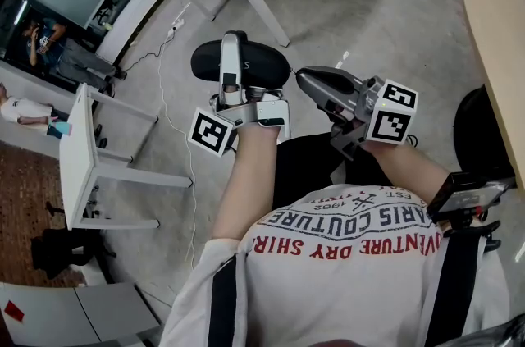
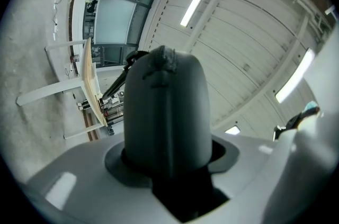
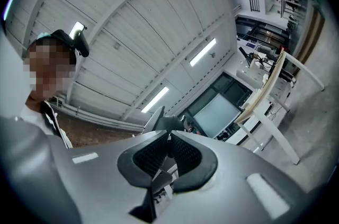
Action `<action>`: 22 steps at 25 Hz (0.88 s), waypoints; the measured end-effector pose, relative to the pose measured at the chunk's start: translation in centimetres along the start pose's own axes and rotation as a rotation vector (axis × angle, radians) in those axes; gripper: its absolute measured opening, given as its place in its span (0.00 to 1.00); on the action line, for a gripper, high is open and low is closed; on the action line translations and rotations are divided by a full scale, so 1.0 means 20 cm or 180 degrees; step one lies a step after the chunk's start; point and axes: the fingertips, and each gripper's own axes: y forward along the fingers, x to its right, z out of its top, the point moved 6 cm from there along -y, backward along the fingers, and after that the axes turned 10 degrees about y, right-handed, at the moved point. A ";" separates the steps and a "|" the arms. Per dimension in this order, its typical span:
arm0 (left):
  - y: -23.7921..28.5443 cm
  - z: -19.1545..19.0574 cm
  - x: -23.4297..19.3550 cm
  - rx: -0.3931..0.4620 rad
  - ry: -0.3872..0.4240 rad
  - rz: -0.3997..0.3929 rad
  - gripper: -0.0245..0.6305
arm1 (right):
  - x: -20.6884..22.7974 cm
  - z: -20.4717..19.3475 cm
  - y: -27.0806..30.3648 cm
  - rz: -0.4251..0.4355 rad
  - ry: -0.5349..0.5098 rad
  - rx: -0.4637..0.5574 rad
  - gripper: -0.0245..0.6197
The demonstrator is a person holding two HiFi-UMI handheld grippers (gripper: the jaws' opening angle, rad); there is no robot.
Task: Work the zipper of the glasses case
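The left tongs (image 1: 233, 50) clamp the dark oval glasses case (image 1: 267, 66), holding it in the air at the centre of the head view, above the grey floor (image 1: 385, 17). In the left gripper view the case (image 2: 164, 112) fills the gap between the jaws. The right tongs (image 1: 308, 79) sit just right of the case's end with their jaws pressed together. Whether they pinch the zipper pull cannot be made out.
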 end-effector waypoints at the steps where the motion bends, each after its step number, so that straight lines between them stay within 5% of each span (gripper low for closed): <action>1: 0.00 0.00 -0.01 0.0024 0.0002 0.0031 0.41 | 0.00 -0.01 0.00 -0.0010 0.0024 -0.0004 0.07; 12: -0.04 0.03 -0.05 0.0143 -0.0067 0.0163 0.41 | 0.00 -0.11 0.03 -0.0018 0.0218 -0.0085 0.07; 22: -0.05 0.02 -0.05 -0.0078 0.0043 0.0095 0.41 | 0.03 -0.10 0.01 0.0012 0.0239 -0.0174 0.06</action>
